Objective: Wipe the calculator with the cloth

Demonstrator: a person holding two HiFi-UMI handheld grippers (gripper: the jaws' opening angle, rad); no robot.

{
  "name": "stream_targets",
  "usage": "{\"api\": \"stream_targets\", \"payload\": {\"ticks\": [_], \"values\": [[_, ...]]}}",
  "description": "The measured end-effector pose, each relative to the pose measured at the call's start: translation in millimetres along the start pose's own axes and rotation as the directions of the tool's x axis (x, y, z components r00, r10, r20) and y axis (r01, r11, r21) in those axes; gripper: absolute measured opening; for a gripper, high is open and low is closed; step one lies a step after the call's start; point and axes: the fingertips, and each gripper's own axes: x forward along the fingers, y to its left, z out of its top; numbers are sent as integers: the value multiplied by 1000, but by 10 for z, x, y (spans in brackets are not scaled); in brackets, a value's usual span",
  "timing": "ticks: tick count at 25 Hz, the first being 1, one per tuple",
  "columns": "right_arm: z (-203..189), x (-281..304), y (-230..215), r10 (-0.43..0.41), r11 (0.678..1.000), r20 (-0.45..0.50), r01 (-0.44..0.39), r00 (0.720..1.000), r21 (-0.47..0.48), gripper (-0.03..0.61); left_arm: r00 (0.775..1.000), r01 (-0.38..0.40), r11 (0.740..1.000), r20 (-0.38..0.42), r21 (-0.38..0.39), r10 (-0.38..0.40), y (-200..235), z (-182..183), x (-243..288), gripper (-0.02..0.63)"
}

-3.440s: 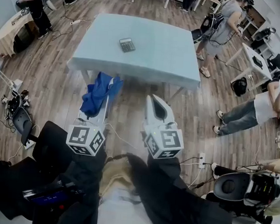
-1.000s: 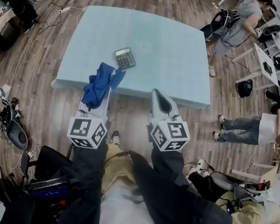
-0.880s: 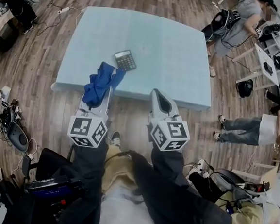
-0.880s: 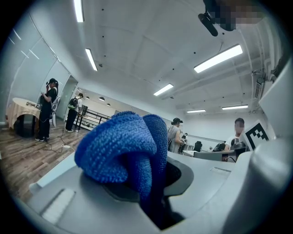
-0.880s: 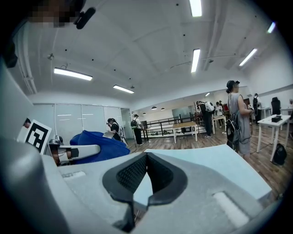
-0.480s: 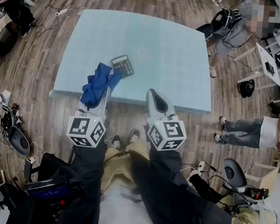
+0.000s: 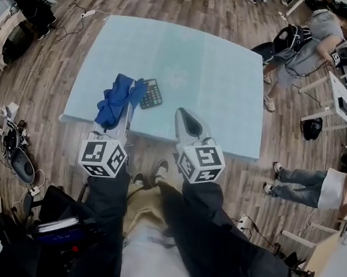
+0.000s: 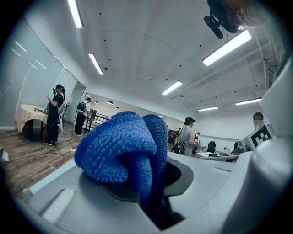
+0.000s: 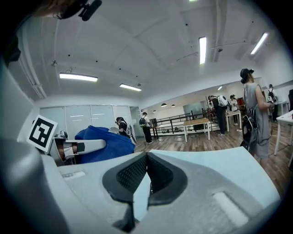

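Hanging bunched from the left tool (image 7: 126, 109) clamped on it, the cloth (image 7: 117, 95) may shove the loose calculator (image 7: 151, 94) just beside it across the bench (image 7: 216, 66), as the closed, empty right tool (image 7: 181, 112) steadies nothing.

Cloth (image 7: 118, 95): saturated blue, nubby looped weave. Calculator (image 7: 151, 94): dark grey-black, paler key grid. Table (image 7: 215, 72): pale blue-green, plain. Floor (image 7: 45, 87): brown wood planks, greyish streaks. Left gripper (image 7: 126, 108) and right gripper (image 7: 184, 114): pale grey shells; the right's pads (image 9: 132, 173) black, fine dotted texture. 2 marker cubes (image 7: 103, 157): black-and-white squares.
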Motion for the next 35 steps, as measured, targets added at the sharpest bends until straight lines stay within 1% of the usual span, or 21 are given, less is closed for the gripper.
{"api": "stream_targets", "payload": {"ticks": [6, 12, 20, 26, 29, 35], "values": [[-103, 195, -277, 47, 999, -40, -46, 998, 15, -2, 999, -34, 999, -18, 8, 34, -60, -148, 307, 69], [-294, 507, -384, 60, 998, -102, -57, 993, 38, -2, 996, -51, 999, -74, -6, 51, 122, -419, 563, 69], [-619, 910, -523, 26, 997, -193, -11, 981, 77, -2, 984, -52, 998, -171, -29, 46, 469, -843, 937, 69], [-860, 1241, -674, 7, 996, -245, 14, 969, 83, -2, 972, -82, 996, -226, -42, 70, 778, -1155, 1166, 69], [-1023, 1389, -765, 0, 995, -277, 27, 961, 92, -2, 962, -91, 995, -261, -40, 78, 877, -1336, 1274, 69], [-1439, 1637, -892, -10, 991, -355, 56, 935, 119, -2, 939, -104, 994, -334, -37, 86, 1064, -1726, 1429, 69]]}}
